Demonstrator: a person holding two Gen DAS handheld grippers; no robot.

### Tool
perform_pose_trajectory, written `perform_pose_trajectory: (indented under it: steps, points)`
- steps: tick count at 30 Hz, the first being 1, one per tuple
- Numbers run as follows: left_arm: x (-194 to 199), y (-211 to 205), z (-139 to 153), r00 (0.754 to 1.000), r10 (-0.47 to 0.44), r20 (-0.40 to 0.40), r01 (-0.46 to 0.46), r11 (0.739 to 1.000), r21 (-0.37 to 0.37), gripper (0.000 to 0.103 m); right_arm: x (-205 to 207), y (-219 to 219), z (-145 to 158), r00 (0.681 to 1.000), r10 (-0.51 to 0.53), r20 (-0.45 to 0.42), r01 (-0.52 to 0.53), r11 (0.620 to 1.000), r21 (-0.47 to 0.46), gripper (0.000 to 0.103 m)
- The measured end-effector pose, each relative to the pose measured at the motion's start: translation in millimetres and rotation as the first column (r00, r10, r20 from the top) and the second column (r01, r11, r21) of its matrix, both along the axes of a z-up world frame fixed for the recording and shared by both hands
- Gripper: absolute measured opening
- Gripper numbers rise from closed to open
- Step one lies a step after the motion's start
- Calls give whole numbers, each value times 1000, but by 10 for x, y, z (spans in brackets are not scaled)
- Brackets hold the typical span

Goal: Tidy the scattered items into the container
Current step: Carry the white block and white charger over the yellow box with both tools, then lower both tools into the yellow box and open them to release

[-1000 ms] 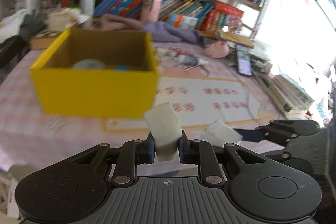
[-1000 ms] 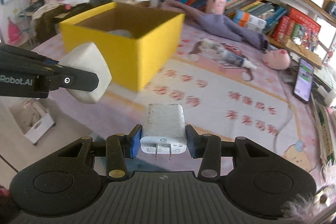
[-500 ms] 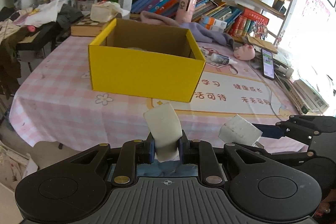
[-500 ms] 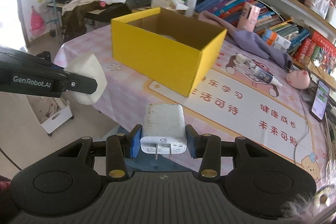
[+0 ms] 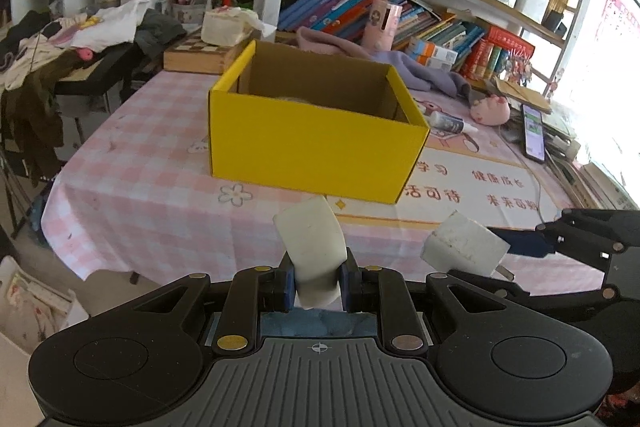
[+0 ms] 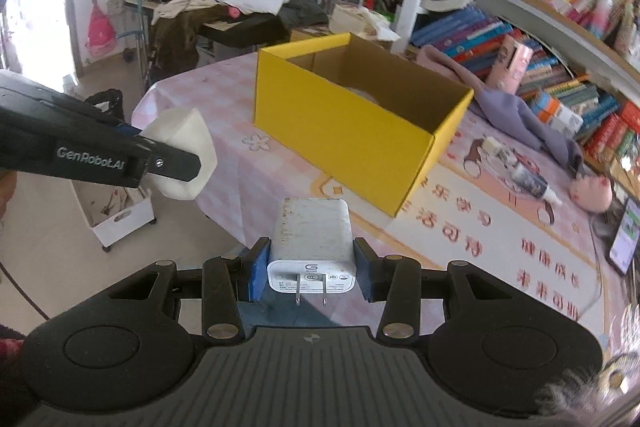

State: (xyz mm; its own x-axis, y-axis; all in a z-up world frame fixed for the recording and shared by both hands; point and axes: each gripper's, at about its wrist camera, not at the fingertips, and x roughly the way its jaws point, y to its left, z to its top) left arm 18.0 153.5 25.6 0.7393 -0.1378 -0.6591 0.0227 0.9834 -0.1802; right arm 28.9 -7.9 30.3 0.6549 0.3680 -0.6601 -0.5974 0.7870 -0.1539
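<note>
Pink checked tablecloth (image 5: 132, 195) runs under everything, shelves of books behind. Nearest, the left gripper (image 5: 318, 285) clamps a white folded pad (image 5: 314, 245); the right gripper (image 6: 310, 267) pinches a white charger (image 6: 310, 239), prongs toward the camera. Both hang off the table's near edge. At twelve o'clock sits the yellow box (image 5: 316, 147), open-topped. Best to carry each item high over the near wall, then release well inside.

Hidden and cut off

The yellow box (image 5: 316, 143) walls hide most of its contents; only a pale sliver shows. The phone (image 6: 626, 242) is cut by the right edge.
</note>
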Motion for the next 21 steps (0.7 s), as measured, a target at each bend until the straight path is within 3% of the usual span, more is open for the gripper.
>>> perform_pose_trajectory:
  steps: [10,21]
  points:
    - [447,14,288,995,-12,96,10,1000,22,19,471,4,305,994,-23,106,15,997,71,41]
    - [1546,47,489,986,-39,161,23,995,99,19,1563,68,532,984,-22,177,9,997,72,41]
